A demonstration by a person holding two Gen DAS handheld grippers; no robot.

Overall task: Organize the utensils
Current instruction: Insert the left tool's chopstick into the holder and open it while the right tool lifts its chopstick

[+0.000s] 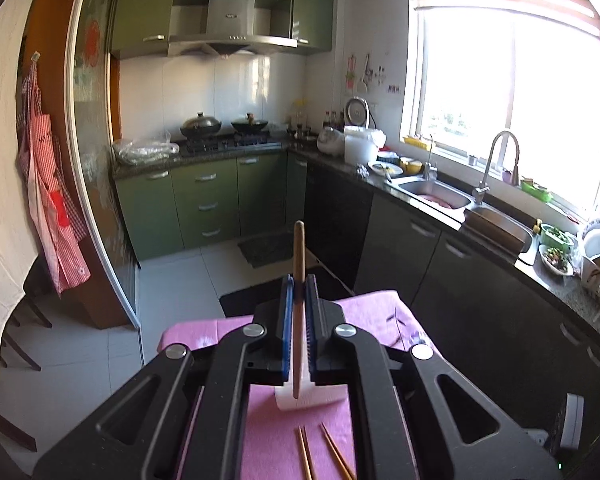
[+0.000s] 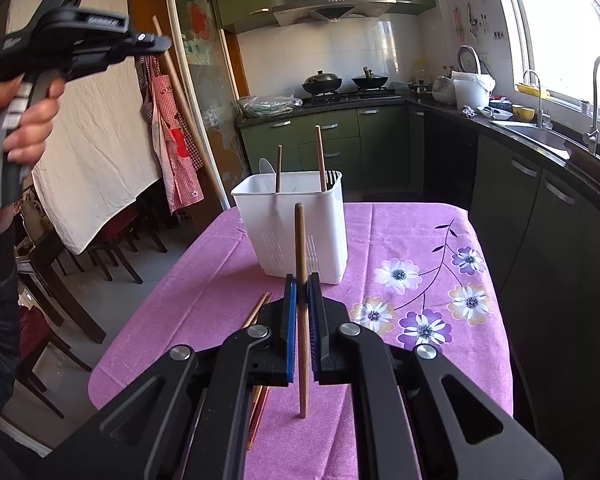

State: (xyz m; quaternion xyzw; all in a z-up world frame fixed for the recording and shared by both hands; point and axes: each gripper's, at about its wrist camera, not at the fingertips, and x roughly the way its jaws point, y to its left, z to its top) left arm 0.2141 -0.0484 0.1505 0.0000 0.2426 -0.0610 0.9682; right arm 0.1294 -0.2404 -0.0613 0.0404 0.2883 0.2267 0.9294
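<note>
Chopstick [image 2: 301, 304] upright, clenched between right gripper [image 2: 301, 292] fingers above pink tabletop [image 2: 420, 232], white utensil holder [image 2: 296, 224] just beyond with two chopsticks inside, loose chopsticks [image 2: 256, 360] on cloth, left gripper [image 1: 299, 292] raised, fingers clenched on second chopstick [image 1: 298, 300].

In my right wrist view, the white plastic utensil holder [image 2: 296, 232] stands on the pink flowered tablecloth [image 2: 420, 240] at frame centre, two brown wooden chopsticks [image 2: 320, 158] upright in it. Before it, my right gripper [image 2: 302, 292] pinches a brown wooden chopstick [image 2: 300, 248]; loose brown chopsticks [image 2: 256, 316] lie lower left. My left gripper [image 2: 140, 40] sits upper left, above the table.
</note>
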